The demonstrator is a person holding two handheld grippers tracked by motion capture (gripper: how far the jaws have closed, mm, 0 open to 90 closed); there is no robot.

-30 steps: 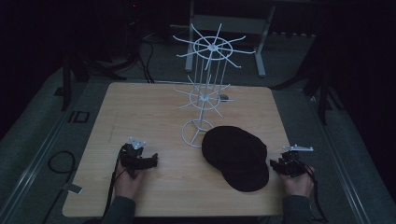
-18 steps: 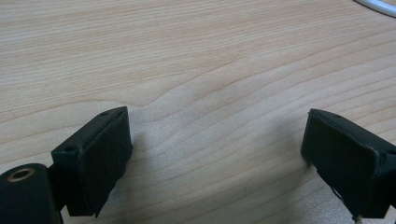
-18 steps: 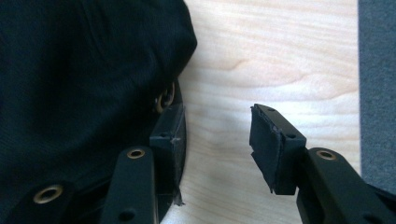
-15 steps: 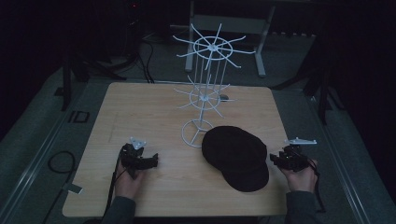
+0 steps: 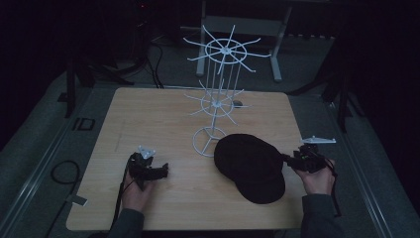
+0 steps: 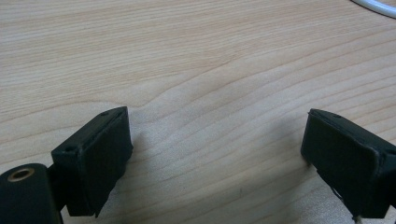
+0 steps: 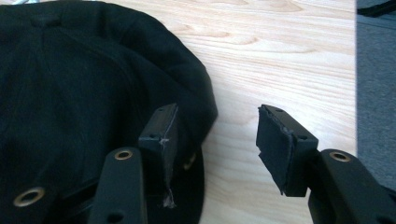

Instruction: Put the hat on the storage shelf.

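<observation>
High view, left gripper (image 5: pixel 148 170): fingers spread, idle on bare counter (image 5: pixel 148 124).
Right gripper (image 5: pixel 297 162): fingers spread at cap (image 5: pixel 250 166) edge, seemingly to grasp.

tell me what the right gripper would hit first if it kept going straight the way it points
Most likely the black cap. The right gripper is open at the cap's edge, one jaw over the fabric and the other over bare table, so the cap comes first, though depth is hard to judge.
</observation>
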